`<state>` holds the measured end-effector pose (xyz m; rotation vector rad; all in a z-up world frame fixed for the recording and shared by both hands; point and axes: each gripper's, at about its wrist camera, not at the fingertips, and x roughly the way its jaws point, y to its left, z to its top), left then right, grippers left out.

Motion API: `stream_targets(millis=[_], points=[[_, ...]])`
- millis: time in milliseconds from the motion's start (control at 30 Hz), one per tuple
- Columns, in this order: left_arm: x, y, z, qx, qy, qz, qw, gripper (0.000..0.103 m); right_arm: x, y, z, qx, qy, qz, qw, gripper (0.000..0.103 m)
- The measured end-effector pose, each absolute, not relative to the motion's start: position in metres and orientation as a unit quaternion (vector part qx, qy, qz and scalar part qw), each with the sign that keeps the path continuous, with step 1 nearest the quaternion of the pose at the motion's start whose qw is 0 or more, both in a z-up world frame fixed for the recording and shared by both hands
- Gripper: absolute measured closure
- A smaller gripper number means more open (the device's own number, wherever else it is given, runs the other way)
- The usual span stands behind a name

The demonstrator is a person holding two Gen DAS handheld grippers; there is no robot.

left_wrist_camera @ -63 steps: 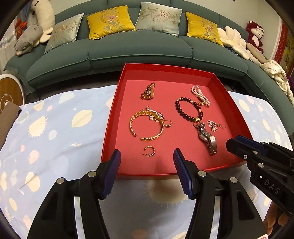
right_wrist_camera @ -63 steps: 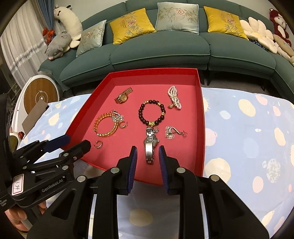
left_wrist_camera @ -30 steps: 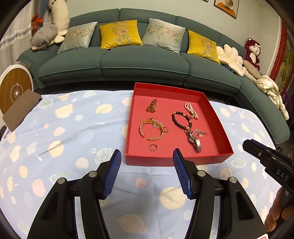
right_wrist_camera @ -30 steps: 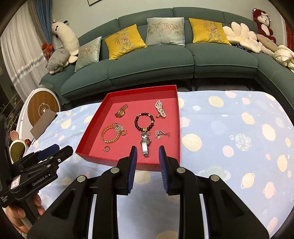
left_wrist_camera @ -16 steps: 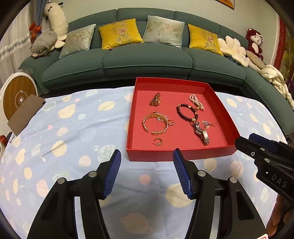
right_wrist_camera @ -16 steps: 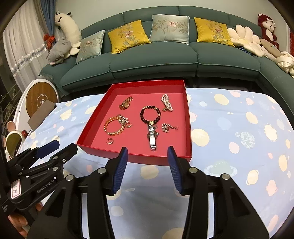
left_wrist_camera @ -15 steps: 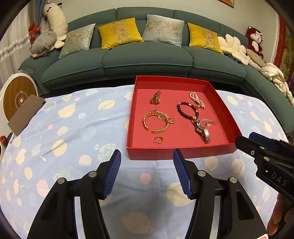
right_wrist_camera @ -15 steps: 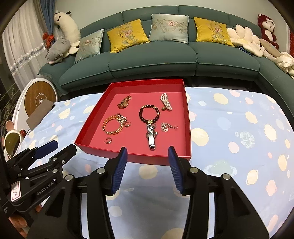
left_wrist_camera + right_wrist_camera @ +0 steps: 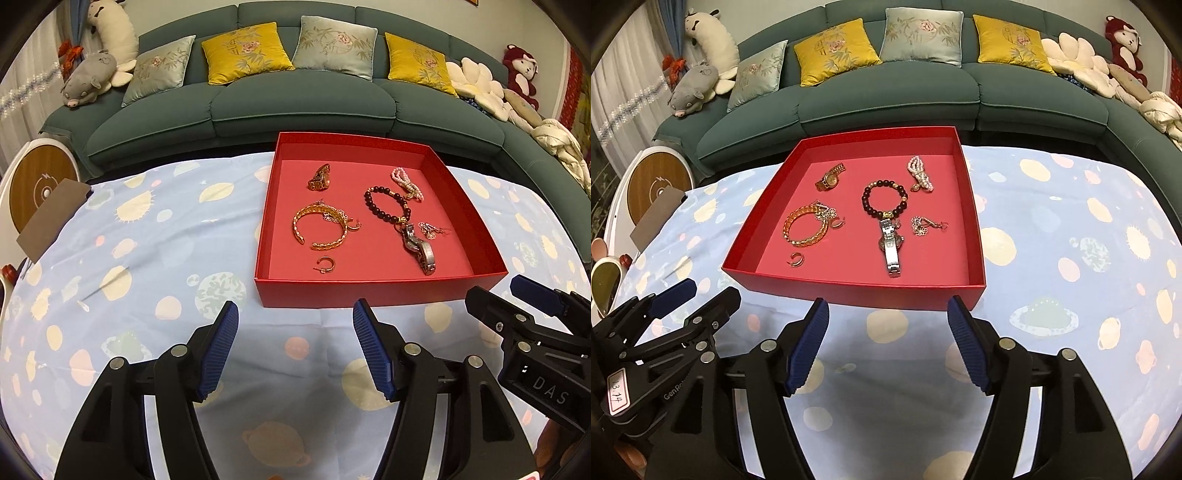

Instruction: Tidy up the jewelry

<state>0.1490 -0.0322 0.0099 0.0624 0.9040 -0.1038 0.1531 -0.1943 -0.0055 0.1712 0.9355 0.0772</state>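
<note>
Facing your left wrist view: left gripper (image 9: 293,347) spread wide and holding nothing, over the planet-print cloth (image 9: 147,258); red tray (image 9: 369,291) just ahead, holding gold bangle (image 9: 320,229), hoop earring (image 9: 325,265), beaded bracelet (image 9: 386,203), silver watch (image 9: 419,249). Your right wrist view: right gripper (image 9: 888,345) likewise spread and holding nothing, short of the tray's near wall; gold watch (image 9: 829,178) and pearl strand (image 9: 920,173) lie toward the far side.

tray (image 9: 849,291): matt card | watch (image 9: 892,247): shiny metal | tablecloth (image 9: 1071,295): printed cloth
</note>
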Motion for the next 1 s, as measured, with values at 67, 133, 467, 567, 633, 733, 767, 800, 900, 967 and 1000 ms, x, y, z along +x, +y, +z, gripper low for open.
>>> stream_targets(millis=[67,133,467,567,633,733,767,800,900,967,1000], points=[[0.148,-0.034,0.011,0.031,0.436,-0.051,0.898,0.041,0.152,-0.193,-0.005,0.081,0.448,0.037,0.89,0.037],[0.147,-0.036,0.012,0.034,0.435,-0.052,0.898,0.041,0.151,-0.192,-0.004,0.078,0.446,0.037,0.891,0.036],[0.144,-0.044,0.016,0.046,0.427,-0.036,0.902,0.041,0.148,-0.191,0.0,0.07,0.437,0.031,0.896,0.036],[0.144,-0.044,0.015,0.045,0.428,-0.033,0.902,0.041,0.148,-0.192,0.0,0.073,0.437,0.029,0.896,0.036],[0.144,-0.044,0.015,0.044,0.429,-0.029,0.902,0.041,0.148,-0.191,0.0,0.072,0.436,0.028,0.896,0.036],[0.144,-0.044,0.015,0.048,0.427,-0.026,0.902,0.041,0.149,-0.19,-0.001,0.071,0.437,0.028,0.896,0.036],[0.143,-0.044,0.015,0.049,0.427,-0.025,0.903,0.041,0.149,-0.19,-0.001,0.069,0.436,0.028,0.897,0.036],[0.143,-0.044,0.015,0.05,0.427,-0.025,0.902,0.041,0.149,-0.189,-0.001,0.068,0.436,0.028,0.897,0.036],[0.144,-0.043,0.015,0.047,0.429,-0.023,0.902,0.041,0.148,-0.188,0.0,0.066,0.434,0.027,0.898,0.036],[0.143,-0.043,0.016,0.048,0.428,-0.023,0.902,0.041,0.147,-0.188,0.0,0.066,0.434,0.027,0.898,0.036],[0.143,-0.043,0.016,0.048,0.427,-0.023,0.903,0.041,0.147,-0.188,0.0,0.067,0.433,0.027,0.898,0.036]])
